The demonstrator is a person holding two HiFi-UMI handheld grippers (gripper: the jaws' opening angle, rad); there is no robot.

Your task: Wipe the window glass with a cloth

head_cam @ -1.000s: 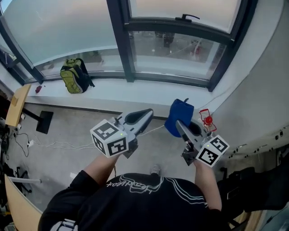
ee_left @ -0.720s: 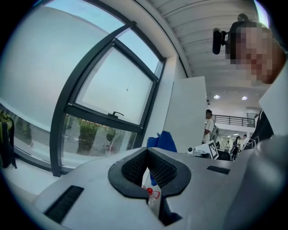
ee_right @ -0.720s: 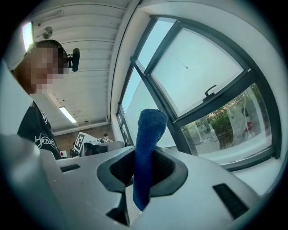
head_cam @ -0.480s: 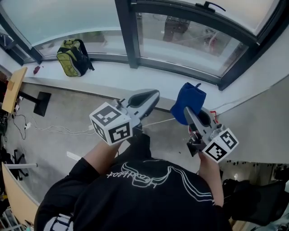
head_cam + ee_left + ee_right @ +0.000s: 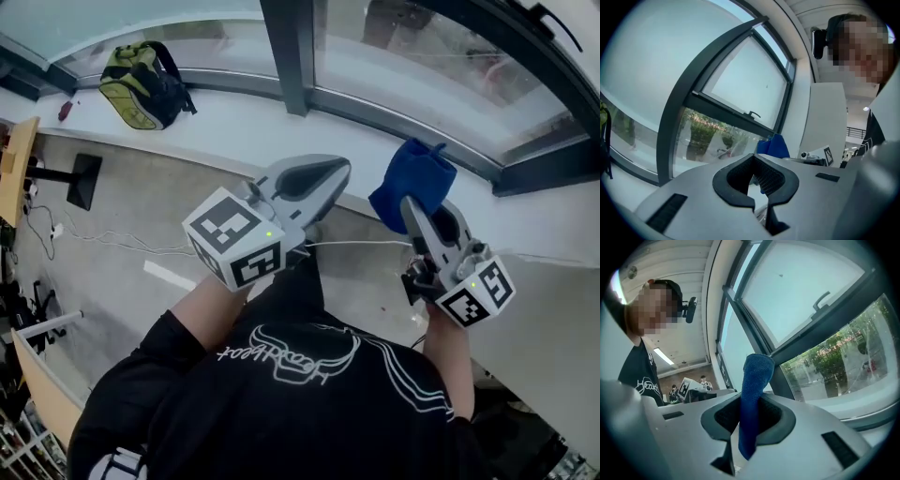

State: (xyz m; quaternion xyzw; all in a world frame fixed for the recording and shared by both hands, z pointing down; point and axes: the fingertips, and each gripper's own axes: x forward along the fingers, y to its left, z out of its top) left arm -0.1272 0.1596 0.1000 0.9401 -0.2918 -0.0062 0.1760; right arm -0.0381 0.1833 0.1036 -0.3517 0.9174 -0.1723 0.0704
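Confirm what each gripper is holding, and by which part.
The right gripper is shut on the blue cloth, pinched near one end; most of it bunches out beyond the jaws. The left gripper is shut with nothing in it.

My head camera sits high and looks steeply down, far enough back to take in the left tool [image 5: 339, 171], the right tool [image 5: 411, 204], the window sill [image 5: 234, 122] and the floor [image 5: 141, 216]. Each tool camera rides close behind its own jaws, tilted up at the window glass [image 5: 750, 79]. Both catch the same window handle [image 5: 751, 114], and both show the blue cloth [image 5: 773, 146].
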